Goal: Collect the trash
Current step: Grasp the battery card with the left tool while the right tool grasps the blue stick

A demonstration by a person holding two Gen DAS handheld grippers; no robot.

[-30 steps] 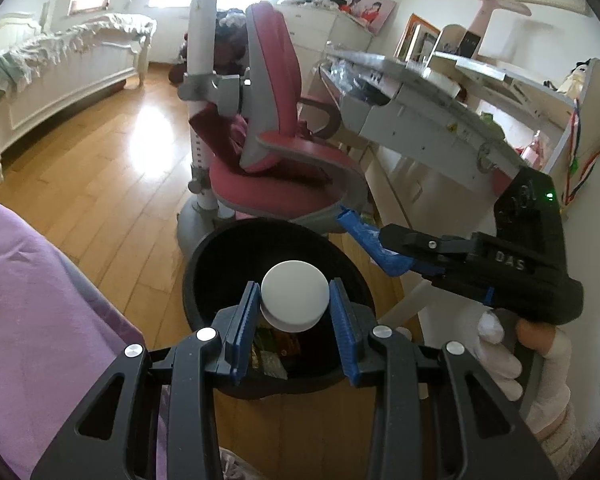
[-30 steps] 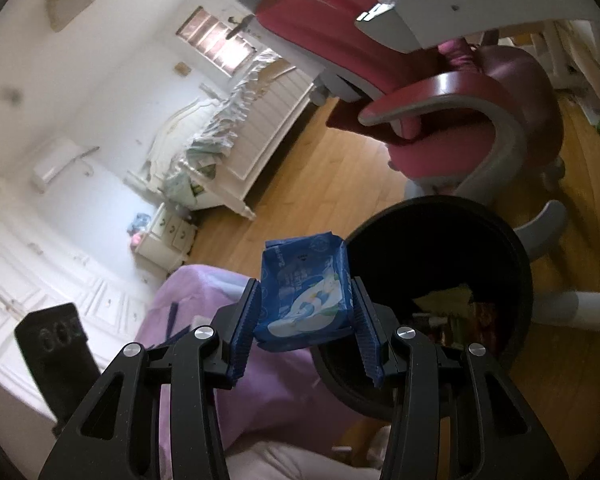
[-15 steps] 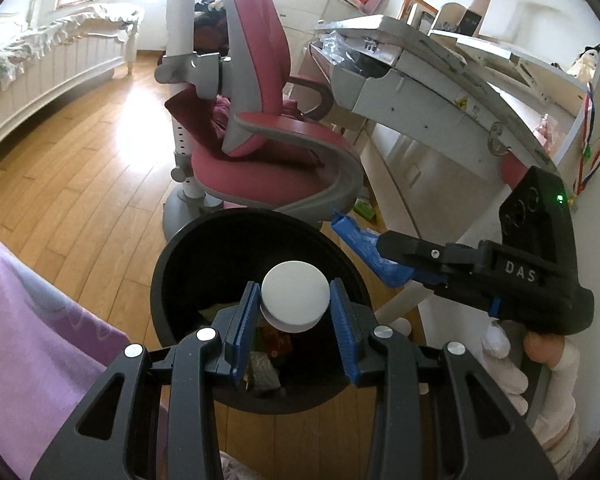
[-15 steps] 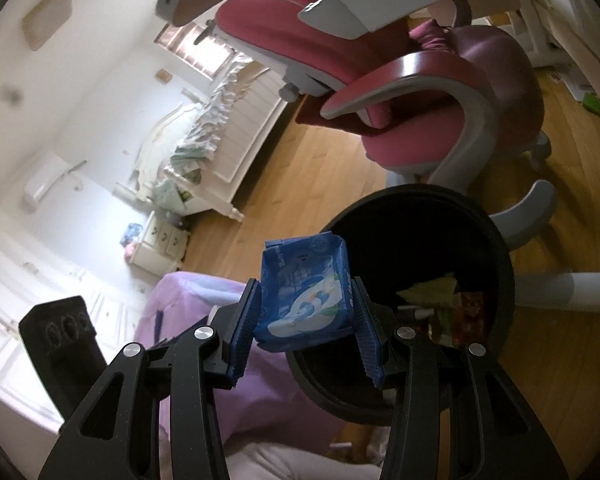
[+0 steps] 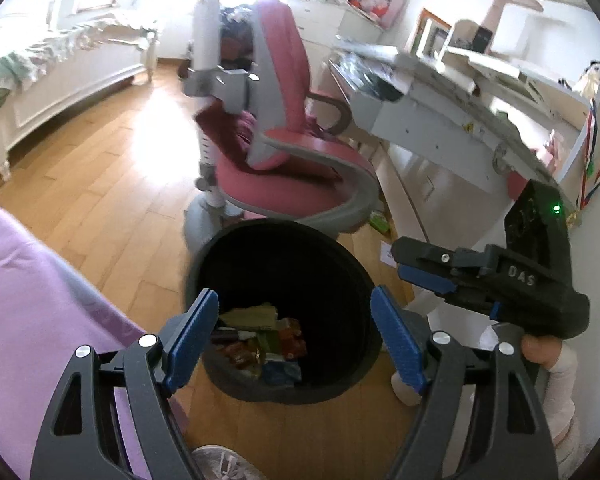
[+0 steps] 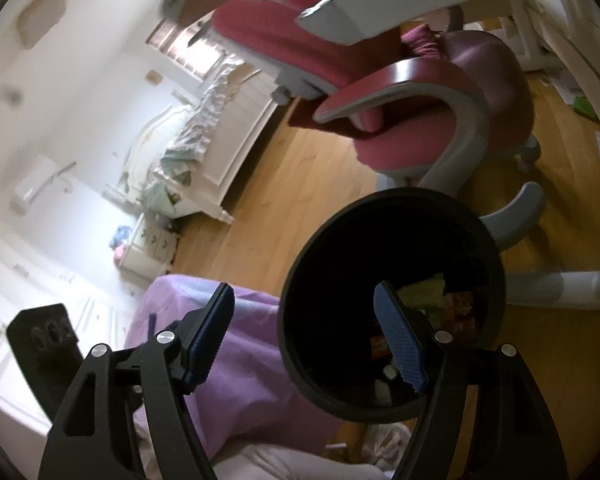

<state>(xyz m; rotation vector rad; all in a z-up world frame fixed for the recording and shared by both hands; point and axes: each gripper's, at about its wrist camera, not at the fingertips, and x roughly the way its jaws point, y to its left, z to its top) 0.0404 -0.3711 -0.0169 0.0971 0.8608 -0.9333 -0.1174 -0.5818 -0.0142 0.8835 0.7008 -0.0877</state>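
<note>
A black round trash bin [image 5: 236,236] stands on the wood floor, with wrappers and scraps [image 5: 260,332] piled in its bottom. My left gripper [image 5: 296,336] hangs over the bin's near rim; its jaws are opening and nothing is between the blue pads. In the left wrist view my right gripper [image 5: 410,264] reaches in from the right, just above the bin's far right rim. The right wrist view shows the right gripper [image 6: 306,340] over the bin [image 6: 396,196], jaws opening and empty, with trash [image 6: 440,300] below. A bluish packet [image 5: 280,372] lies among the scraps.
A pink and grey swivel chair [image 5: 284,184] stands right behind the bin, with a white desk [image 5: 440,120] to its right. Purple cloth [image 5: 28,300] fills the left foreground. A shoe [image 5: 220,460] is at the bottom edge. Green and white scraps [image 5: 382,222] lie under the desk.
Both grippers have opened wide. The white round lid has left the left jaws and the blue packet has left the right jaws. The left view has drawn back a little.
</note>
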